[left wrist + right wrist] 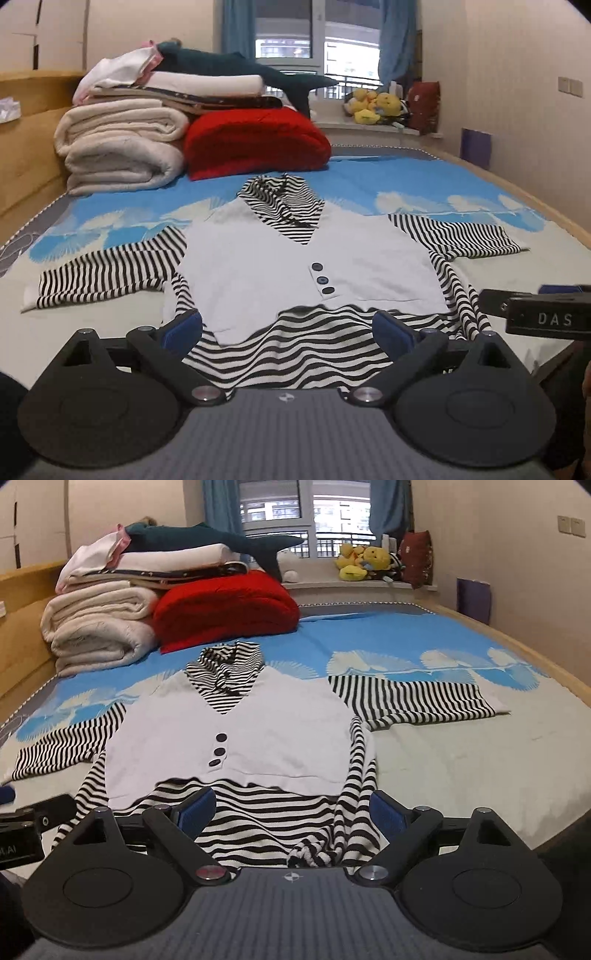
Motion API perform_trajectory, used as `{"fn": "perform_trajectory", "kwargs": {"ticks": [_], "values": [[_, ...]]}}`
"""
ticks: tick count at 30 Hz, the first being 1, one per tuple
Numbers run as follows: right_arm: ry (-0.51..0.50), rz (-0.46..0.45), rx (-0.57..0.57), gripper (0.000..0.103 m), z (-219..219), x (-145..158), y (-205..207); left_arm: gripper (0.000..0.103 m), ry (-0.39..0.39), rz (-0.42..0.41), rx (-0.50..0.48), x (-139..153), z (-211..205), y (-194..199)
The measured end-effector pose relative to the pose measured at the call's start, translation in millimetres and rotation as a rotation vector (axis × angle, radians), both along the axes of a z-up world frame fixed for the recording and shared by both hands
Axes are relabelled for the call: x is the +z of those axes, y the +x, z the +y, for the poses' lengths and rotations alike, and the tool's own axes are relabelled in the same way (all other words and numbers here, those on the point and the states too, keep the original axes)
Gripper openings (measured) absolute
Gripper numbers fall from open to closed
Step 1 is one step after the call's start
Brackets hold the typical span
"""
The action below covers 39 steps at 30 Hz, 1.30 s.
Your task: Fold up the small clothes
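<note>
A small top (pixel 295 258) (pixel 240 734) lies flat on the bed, face up, collar away from me. It has a pale grey vest front with three dark buttons (pixel 322 278) and black-and-white striped sleeves, collar and hem. Both sleeves are spread out sideways. My left gripper (pixel 288 328) is open, its blue pads astride the lower left part of the striped hem. My right gripper (pixel 293 810) is open too, over the lower right hem, where the stripes are bunched (pixel 325 845). Neither holds cloth. The right gripper's body (pixel 535 314) shows at the right edge of the left wrist view.
A stack of folded blankets (pixel 122 147) and a red cushion (pixel 255 144) sit at the bed's far left, a plush shark (pixel 240 70) on top. Stuffed toys (pixel 373 105) line the windowsill. The bedspread (pixel 369 173) is blue and white. A wall runs along the right.
</note>
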State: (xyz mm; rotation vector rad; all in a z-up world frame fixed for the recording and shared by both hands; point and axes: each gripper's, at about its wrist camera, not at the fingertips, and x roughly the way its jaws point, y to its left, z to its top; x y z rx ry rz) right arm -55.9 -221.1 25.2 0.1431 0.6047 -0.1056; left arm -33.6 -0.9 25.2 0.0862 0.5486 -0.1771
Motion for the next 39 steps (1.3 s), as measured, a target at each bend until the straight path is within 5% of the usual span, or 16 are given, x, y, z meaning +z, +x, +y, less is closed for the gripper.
{"fn": "perform_trajectory", "kwargs": {"ticks": [19, 24, 35, 37, 39], "values": [[0.015, 0.027, 0.054, 0.090, 27, -6, 28, 0.100, -0.053, 0.152, 0.139, -20, 30, 30], [0.043, 0.063, 0.052, 0.077, 28, -12, 30, 0.100, -0.062, 0.164, 0.159, -22, 30, 34], [0.040, 0.071, 0.048, 0.076, 28, -14, 33, 0.099, -0.064, 0.174, 0.146, -25, 22, 36], [0.040, 0.072, 0.043, 0.067, 27, -14, 34, 0.096, -0.065, 0.172, 0.144, -25, 22, 36], [0.044, 0.076, 0.031, 0.056, 25, -15, 36, 0.080, -0.066, 0.173, 0.139, -25, 23, 36]]}}
